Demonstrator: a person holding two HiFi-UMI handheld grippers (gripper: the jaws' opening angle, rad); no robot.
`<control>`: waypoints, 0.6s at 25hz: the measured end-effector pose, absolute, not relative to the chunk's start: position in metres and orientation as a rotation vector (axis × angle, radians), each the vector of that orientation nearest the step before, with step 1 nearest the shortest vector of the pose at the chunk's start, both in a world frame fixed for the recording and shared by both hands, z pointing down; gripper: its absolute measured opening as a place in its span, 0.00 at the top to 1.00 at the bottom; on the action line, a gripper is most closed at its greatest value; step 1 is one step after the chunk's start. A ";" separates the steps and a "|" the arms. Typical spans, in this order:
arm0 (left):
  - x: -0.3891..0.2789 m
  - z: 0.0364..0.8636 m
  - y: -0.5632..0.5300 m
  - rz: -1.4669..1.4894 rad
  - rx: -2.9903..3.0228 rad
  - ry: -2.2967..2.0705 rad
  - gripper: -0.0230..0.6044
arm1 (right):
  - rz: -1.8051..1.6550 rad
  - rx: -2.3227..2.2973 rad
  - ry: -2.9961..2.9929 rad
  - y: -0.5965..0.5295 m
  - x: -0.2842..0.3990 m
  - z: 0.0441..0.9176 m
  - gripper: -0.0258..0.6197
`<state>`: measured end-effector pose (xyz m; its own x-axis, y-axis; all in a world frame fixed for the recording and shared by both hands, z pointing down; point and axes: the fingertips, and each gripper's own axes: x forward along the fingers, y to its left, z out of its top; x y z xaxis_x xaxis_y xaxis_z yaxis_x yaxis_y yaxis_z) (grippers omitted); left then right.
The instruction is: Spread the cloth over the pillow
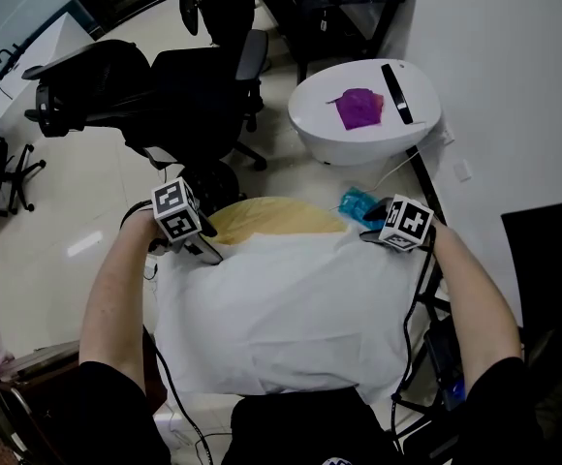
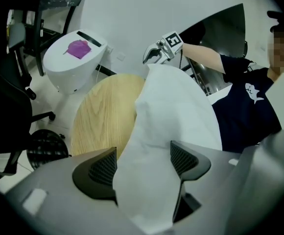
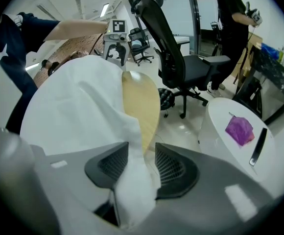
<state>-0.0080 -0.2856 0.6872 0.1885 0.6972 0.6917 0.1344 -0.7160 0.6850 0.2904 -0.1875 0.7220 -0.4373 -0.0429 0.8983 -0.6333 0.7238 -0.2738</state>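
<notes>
**Kid:** What's the biggest thing there?

**Friend:** The big white cloth (image 1: 291,308). It lies wide over a puffy lump on the round table with the light wooden top (image 1: 271,217). I think the lump is the pillow, but it's all covered, so I can't see it.

**Kid:** Which way is the cloth from the tongs?

**Friend:** It runs from them back toward the person's tummy. Its far edge goes side to side, from one tong to the other. Past that edge there's only bare wood.

**Kid:** Which tong is closer to it?

**Friend:** Neither one. The left grey gripper with the black-and-white cube (image 1: 206,251) is at the far left corner. The right grey gripper with the same kind of cube (image 1: 368,234) is at the far right corner. They point at each other along that edge.

**Kid:** Are they holding it?

**Friend:** The left one's jaws stand wide apart. The corner just lies loose between them. The right one's jaws are closer together, with a fold of cloth between. A little gap shows beside one pad, so I'd say nothing is pinched.

**Kid:** What comes next?

**Friend:** My guess is the spreading is nearly done. The cloth lies in front of both sets of jaws. So each tong should back off outward, away from the middle, or it will drag its corner.
</notes>
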 end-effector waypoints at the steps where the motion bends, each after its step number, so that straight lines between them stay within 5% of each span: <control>1: -0.010 0.691 -0.283 1.550 1.945 0.771 0.43 | 0.742 0.525 -1.927 -0.187 0.290 0.722 0.68; 4: -0.020 0.697 -0.267 1.502 1.766 0.764 0.45 | 0.741 0.540 -1.935 -0.188 0.289 0.723 0.68; 15: -0.019 0.668 -0.272 1.425 1.837 0.851 0.84 | 0.737 0.552 -1.959 -0.192 0.291 0.715 0.69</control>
<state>-0.0194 -0.2721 0.6680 0.1975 0.8112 0.5505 0.0999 -0.5753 0.8118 0.2906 -0.1916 0.7153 -0.4582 -0.0775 0.8854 -0.6421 0.7177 -0.2694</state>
